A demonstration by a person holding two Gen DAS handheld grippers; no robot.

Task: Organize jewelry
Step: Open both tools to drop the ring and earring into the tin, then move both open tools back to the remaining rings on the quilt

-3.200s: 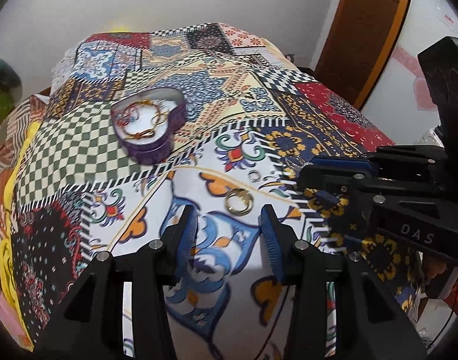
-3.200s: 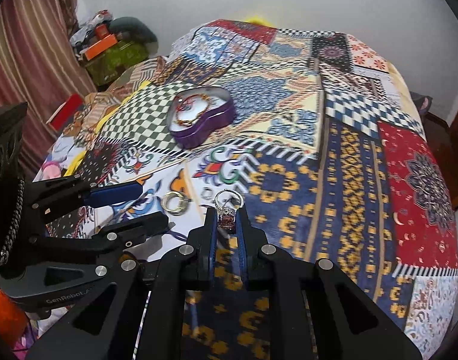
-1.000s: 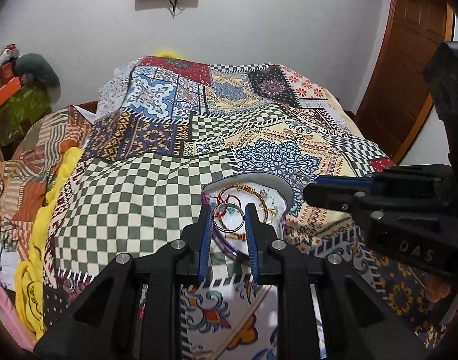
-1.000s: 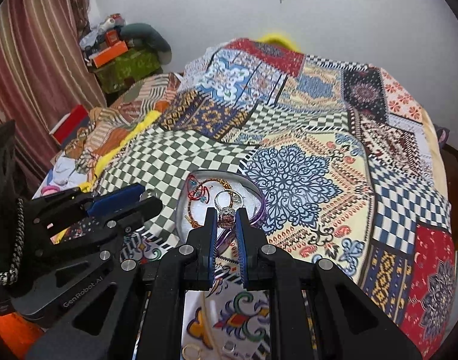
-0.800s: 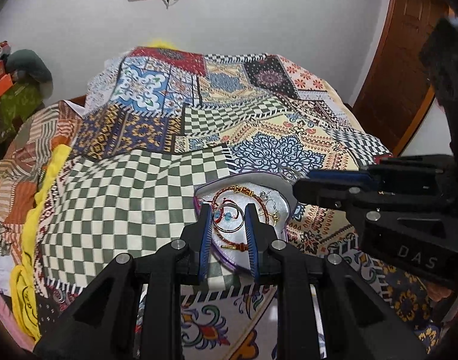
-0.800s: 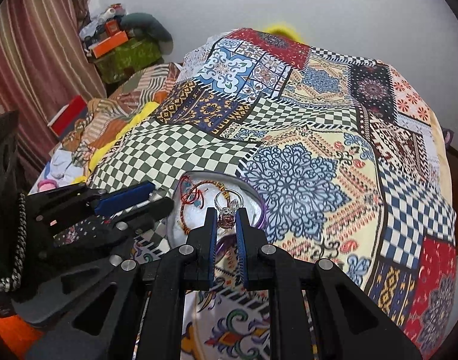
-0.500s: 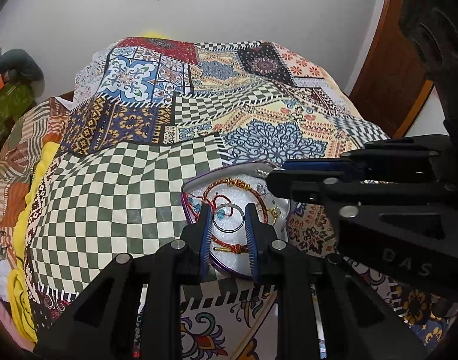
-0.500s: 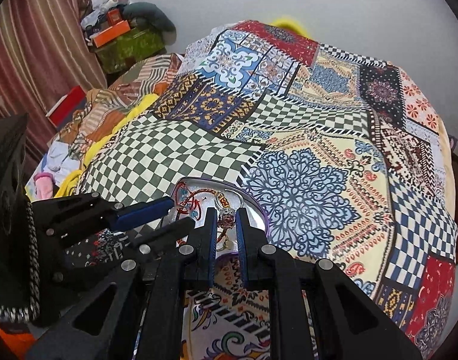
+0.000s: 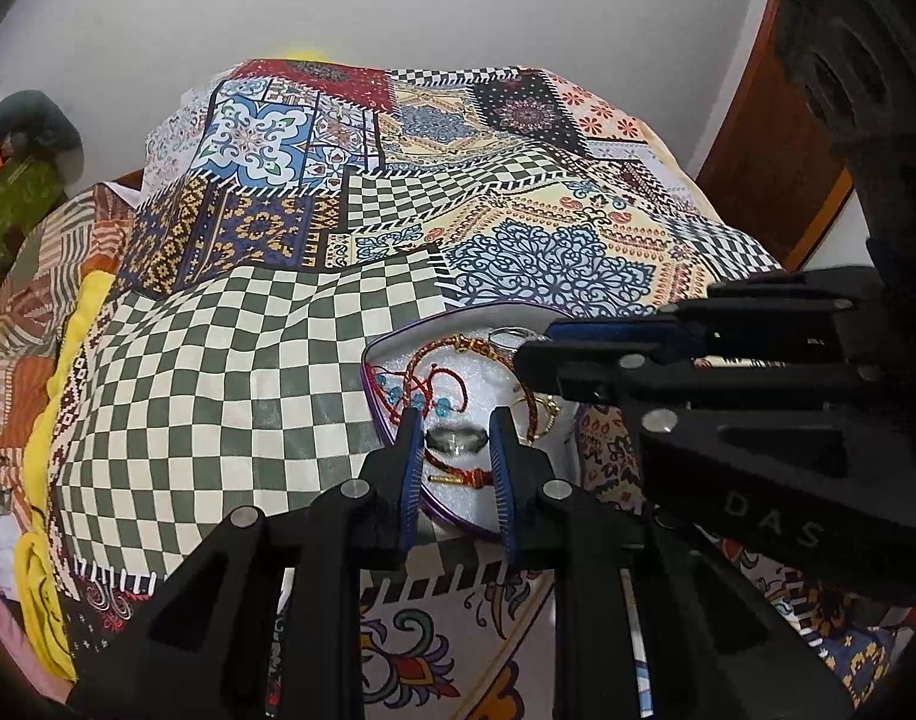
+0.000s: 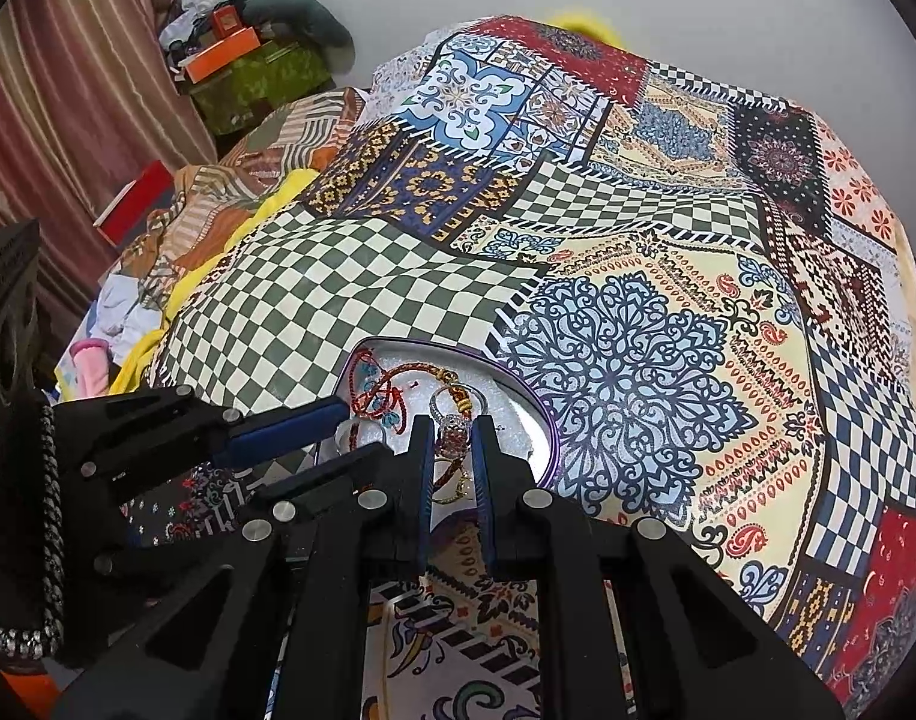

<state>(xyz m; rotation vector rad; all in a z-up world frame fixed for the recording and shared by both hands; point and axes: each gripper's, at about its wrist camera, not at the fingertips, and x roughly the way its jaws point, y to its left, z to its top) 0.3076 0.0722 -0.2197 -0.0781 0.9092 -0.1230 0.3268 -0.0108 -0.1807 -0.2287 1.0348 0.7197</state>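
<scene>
My left gripper (image 9: 456, 444) pinches a thin silver ring (image 9: 456, 440) over the purple heart-shaped tin (image 9: 379, 354) on the bed; right gripper (image 10: 452, 441) clamps a red-stone ring (image 10: 453, 437) there. Both light, rigid, slippery; grip across the band.

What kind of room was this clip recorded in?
Most likely a bedroom at home: the work surface is a bed under a patchwork bedspread, with a curtain, a wooden door and clutter alongside.
</scene>
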